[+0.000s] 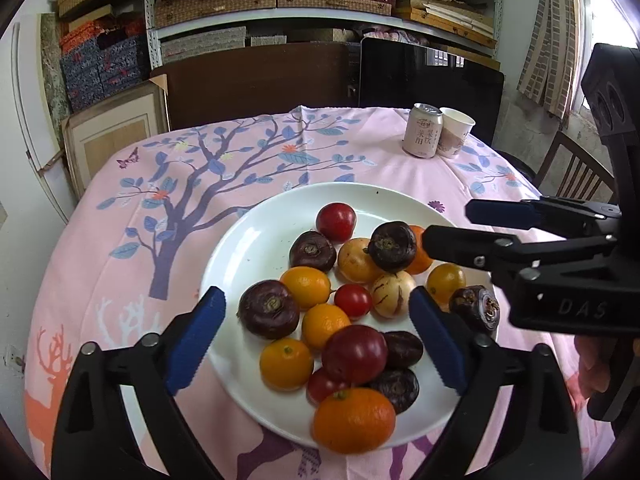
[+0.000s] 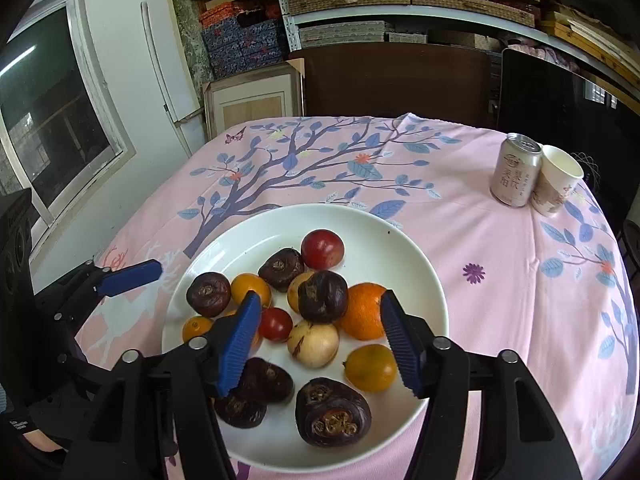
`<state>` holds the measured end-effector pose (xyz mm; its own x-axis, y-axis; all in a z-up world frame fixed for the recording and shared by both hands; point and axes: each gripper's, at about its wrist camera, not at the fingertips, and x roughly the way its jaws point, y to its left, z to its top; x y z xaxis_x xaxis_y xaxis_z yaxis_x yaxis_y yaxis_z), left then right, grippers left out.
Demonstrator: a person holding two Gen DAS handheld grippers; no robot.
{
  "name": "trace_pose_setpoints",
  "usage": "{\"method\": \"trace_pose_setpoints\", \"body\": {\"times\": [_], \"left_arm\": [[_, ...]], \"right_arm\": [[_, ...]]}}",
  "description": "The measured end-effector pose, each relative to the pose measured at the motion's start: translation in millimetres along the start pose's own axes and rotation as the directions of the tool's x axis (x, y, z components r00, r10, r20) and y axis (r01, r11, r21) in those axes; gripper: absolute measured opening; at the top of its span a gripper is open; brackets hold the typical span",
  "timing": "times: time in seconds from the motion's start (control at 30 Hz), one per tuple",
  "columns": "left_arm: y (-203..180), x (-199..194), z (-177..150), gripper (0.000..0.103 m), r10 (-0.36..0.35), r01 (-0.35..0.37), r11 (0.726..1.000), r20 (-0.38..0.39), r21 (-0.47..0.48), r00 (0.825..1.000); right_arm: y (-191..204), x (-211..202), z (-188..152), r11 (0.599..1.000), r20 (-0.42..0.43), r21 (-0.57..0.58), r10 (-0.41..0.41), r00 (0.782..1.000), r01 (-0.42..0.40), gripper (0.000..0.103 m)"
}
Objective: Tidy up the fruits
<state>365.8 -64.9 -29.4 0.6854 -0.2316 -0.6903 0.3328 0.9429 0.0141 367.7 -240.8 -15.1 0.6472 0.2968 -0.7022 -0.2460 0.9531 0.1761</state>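
A white plate (image 1: 248, 240) (image 2: 400, 248) on the pink tablecloth holds several mixed fruits: dark purple bulbs (image 1: 269, 309), small orange fruits (image 1: 286, 364), red tomatoes (image 1: 336, 222), a pale striped fruit (image 1: 392, 294) and a mandarin (image 1: 354, 420). My left gripper (image 1: 316, 304) is open wide over the plate's near half, and its pads touch nothing. My right gripper (image 2: 320, 300) is open above the plate's right side, with a dark bulb (image 2: 322, 296) and the pale fruit (image 2: 313, 344) showing between its fingers, unpressed. In the left wrist view the right gripper (image 1: 450, 226) reaches in from the right.
A drink can (image 1: 423, 131) (image 2: 516, 170) and a paper cup (image 1: 456, 132) (image 2: 558, 180) stand together at the table's far right. Dark chair backs (image 1: 260, 80) and stacked shelves lie behind the table. A wooden chair (image 1: 576, 168) stands at the right.
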Motion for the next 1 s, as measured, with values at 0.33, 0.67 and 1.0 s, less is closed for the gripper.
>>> {"method": "trace_pose_setpoints", "body": {"times": [0.33,0.67,1.0], "left_arm": [[11,-30,-27,0.098,0.093,-0.094,0.994,-0.021,-0.060,0.995],[8,-97,-62,0.098,0.191,-0.187,0.979,0.041,-0.076,0.981],[-9,-199,-111,0.098,0.206,-0.184,0.970,0.136,-0.158,0.969]], "right_arm": [[-4,-29,-29,0.999,0.027,0.036,-0.039,0.999,0.038,0.092],[7,-84,-74,0.997,0.101,0.077,-0.017,0.995,0.009,0.092],[36,-176,-147,0.997,0.188,0.057,-0.055,0.981,0.045,0.100]]}}
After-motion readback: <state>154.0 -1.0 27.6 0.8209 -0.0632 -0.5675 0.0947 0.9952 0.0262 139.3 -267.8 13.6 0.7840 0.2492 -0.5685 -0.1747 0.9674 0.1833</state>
